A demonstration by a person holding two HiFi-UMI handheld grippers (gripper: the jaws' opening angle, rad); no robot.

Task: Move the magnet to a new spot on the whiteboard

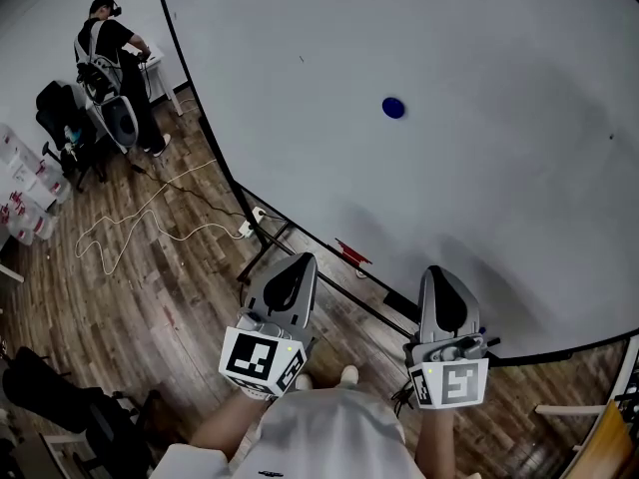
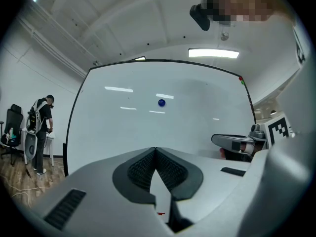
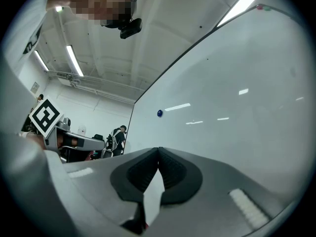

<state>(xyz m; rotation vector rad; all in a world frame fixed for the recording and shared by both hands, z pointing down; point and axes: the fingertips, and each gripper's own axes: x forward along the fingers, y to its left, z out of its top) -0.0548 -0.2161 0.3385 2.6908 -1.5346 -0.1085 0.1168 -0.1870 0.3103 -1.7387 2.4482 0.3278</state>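
Note:
A small round blue magnet (image 1: 393, 108) sticks to the large whiteboard (image 1: 479, 88), well above both grippers. It also shows as a blue dot, the magnet (image 2: 161, 102) in the left gripper view and the magnet (image 3: 159, 113) in the right gripper view. My left gripper (image 1: 292, 267) is held low in front of the board's bottom edge, jaws shut with nothing between them. Beside it, my right gripper (image 1: 442, 279) points at the board, also shut and empty. Neither touches the board. The left gripper (image 2: 155, 150) and right gripper (image 3: 158, 149) tips meet in their own views.
A red marker (image 1: 351, 252) lies on the whiteboard's bottom ledge. A white cable (image 1: 150, 223) snakes over the wooden floor at left. A person (image 1: 125, 63) stands by chairs (image 1: 60, 128) at the far left. The board's stand legs (image 1: 260, 252) reach onto the floor.

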